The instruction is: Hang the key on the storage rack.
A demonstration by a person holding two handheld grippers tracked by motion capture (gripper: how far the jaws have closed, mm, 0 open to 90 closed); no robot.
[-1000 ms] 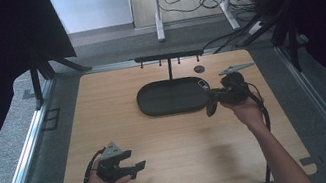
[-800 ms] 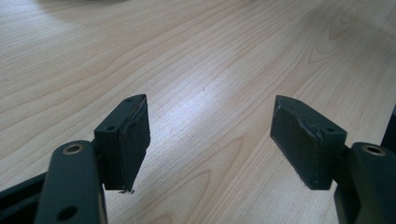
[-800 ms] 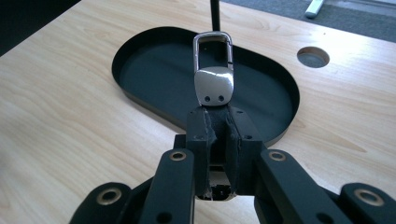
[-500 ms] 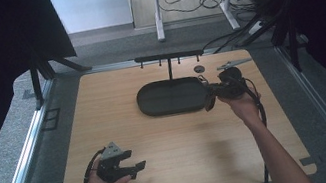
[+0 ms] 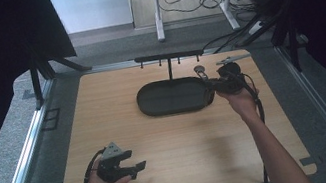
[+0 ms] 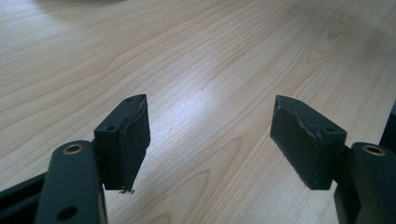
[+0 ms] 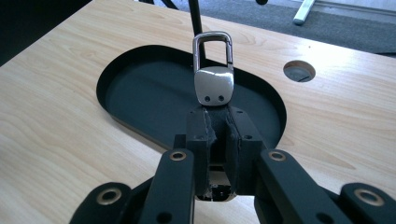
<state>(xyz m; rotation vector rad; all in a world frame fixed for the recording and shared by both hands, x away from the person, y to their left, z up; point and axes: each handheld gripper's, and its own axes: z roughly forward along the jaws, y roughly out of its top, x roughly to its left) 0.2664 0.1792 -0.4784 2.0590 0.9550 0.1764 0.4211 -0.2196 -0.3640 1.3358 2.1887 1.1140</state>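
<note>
Since the earlier frames our right gripper, clamped on the metal key fob, has edged toward the rack beyond the black tray, so we keep its loop upright while our left gripper rests wide open.

The right gripper is seen a little farther up the table and slightly more to the right than a second ago. A second ago it was held over the right rim of the tray; now its body is found just past that rim, nearer the hole in the table. The right hand and forearm are stretched farther forward with it, so less of the bend at the wrist is shown. The metal clasp clamped in its jaws is carried along, and is now pointed over the tray's right end.
</note>
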